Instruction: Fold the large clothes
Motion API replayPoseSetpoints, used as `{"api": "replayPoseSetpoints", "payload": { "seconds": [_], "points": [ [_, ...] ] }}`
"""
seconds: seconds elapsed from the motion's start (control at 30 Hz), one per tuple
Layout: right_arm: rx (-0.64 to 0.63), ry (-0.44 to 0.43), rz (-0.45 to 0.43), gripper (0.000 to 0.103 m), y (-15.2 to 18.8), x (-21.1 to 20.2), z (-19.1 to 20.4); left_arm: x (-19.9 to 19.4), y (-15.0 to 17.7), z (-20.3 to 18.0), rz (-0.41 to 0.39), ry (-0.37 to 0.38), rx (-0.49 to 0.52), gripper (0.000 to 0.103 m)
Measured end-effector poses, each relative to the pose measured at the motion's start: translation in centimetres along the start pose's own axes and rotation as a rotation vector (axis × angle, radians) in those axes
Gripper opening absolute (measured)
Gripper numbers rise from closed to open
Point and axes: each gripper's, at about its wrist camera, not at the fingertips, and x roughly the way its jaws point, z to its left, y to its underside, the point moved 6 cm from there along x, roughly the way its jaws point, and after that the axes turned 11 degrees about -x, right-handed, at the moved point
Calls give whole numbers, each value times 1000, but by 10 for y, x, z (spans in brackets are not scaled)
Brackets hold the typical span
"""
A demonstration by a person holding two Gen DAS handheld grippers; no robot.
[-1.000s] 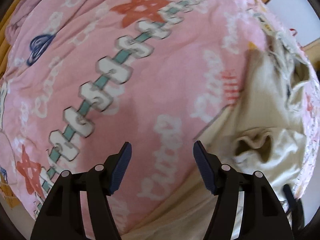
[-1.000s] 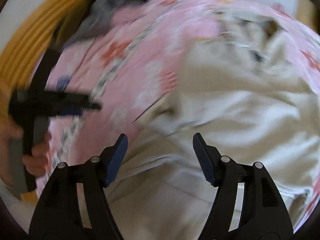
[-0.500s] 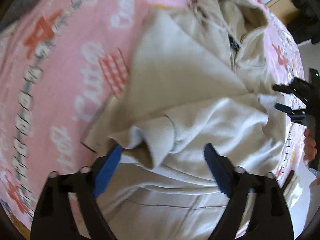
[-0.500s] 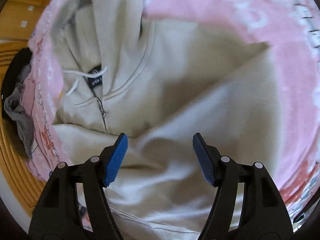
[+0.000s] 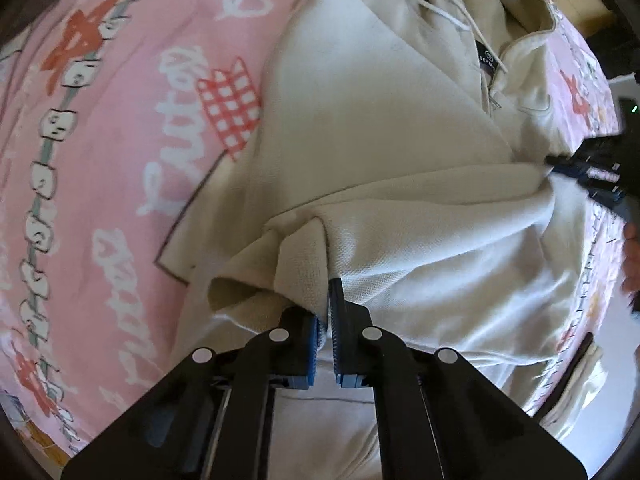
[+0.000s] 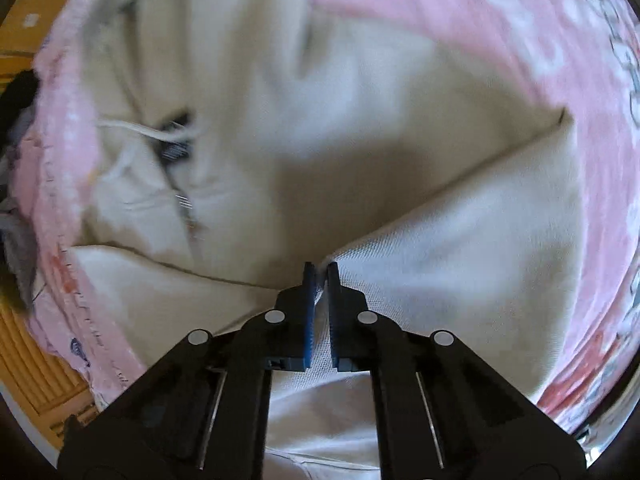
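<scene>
Both grippers clamped on the cream fleece zip hoodie (image 5: 384,128), spread mid-frame over the pink printed bedsheet (image 5: 120,128).

Left gripper (image 5: 325,320) pinching a bunched cuff, right gripper (image 6: 320,280) nipping a thin fold edge; might slip or drag the layers askew if lifted unevenly.

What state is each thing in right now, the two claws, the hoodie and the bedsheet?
left claw: shut on a bunched fold of the hoodie
right claw: shut on a hoodie edge
hoodie: partly folded, lying on the bedsheet, zipper closed near the collar
bedsheet: spread out under the hoodie
</scene>
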Motion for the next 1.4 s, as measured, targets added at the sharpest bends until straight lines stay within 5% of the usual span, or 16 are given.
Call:
{"api": "replayPoseSetpoints", "payload": {
  "seconds": [0.2,0.43,0.57,0.8,0.93,1.1,1.2,1.3,1.4],
  "points": [
    [-69,-13,-126,0,-26,-17,23,-27,9,5,-38,-15,11,6],
    [-95,-153,-175,1,-38,-27,37,-27,15,28,-19,-98,41,6],
    [-114,-181,-303,1,20,-56,13,-26,-8,25,-145,-211,154,6],
    [67,-27,-293,1,156,-44,-89,9,-37,42,-48,-318,148,8],
    [11,91,-243,1,213,-13,-115,22,-27,40,-58,-414,222,11],
    [-74,119,-257,1,211,12,-114,22,-19,30,-110,-545,256,11],
    [-59,39,-256,3,206,9,-114,5,-16,20,-136,-603,225,11],
    [-53,-76,-272,3,207,-8,-120,-19,-10,3,-148,-613,163,11],
    [-31,-103,-316,6,205,-33,-137,-42,-6,-20,-159,-585,118,12]
  ]
}}
